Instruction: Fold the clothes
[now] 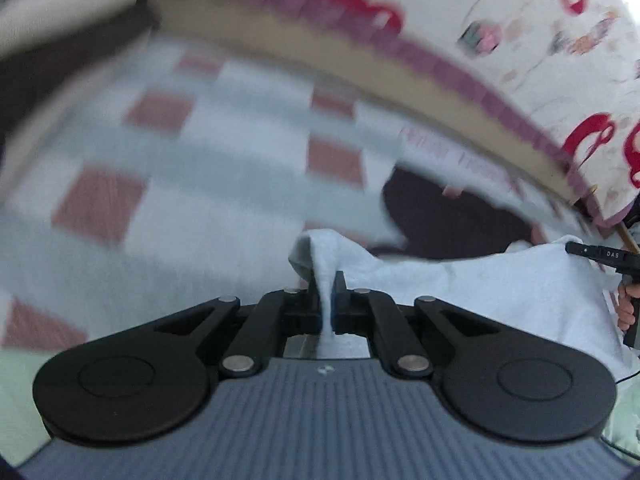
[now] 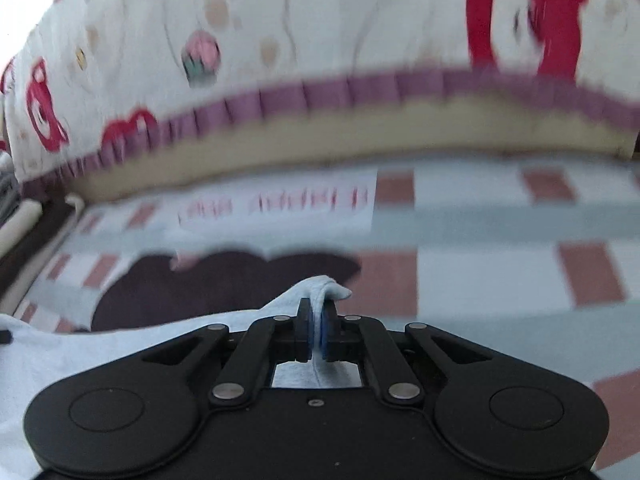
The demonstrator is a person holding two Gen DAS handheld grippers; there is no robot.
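The left gripper (image 1: 326, 280) is clamped on a fold of a pale blue garment (image 1: 480, 284), the cloth pinched between its black fingers and running down through the gap toward the camera. From that pinch the garment stretches to the right, where the tip of the right gripper (image 1: 596, 256) shows at the picture's edge; small white letters on its black body read "DAS". A hand (image 1: 626, 308) holds its grip just below.

In the right wrist view, the right gripper (image 2: 316, 316) is likewise closed on the pale blue garment (image 2: 100, 344), a small corner of cloth poking out past the blue pads (image 2: 326, 326). The garment spreads to the left and near side of this view.

Both pinched edges hang above a checked blanket (image 1: 180, 168) of white, grey-blue and brownish-red squares. A dark brown cloth (image 2: 224, 280) lies on the blanket just beyond the garment. Farther off, a white patch on the blanket carries a line of red lettering (image 2: 280, 202), too blurred to read.

Along the far side runs a beige foam edge (image 2: 320, 136) under a purple ruffled trim (image 2: 360, 88). Above it lies a white sheet (image 2: 360, 12) printed with red cartoon figures and small pastel motifs. The background is blurred in both views.
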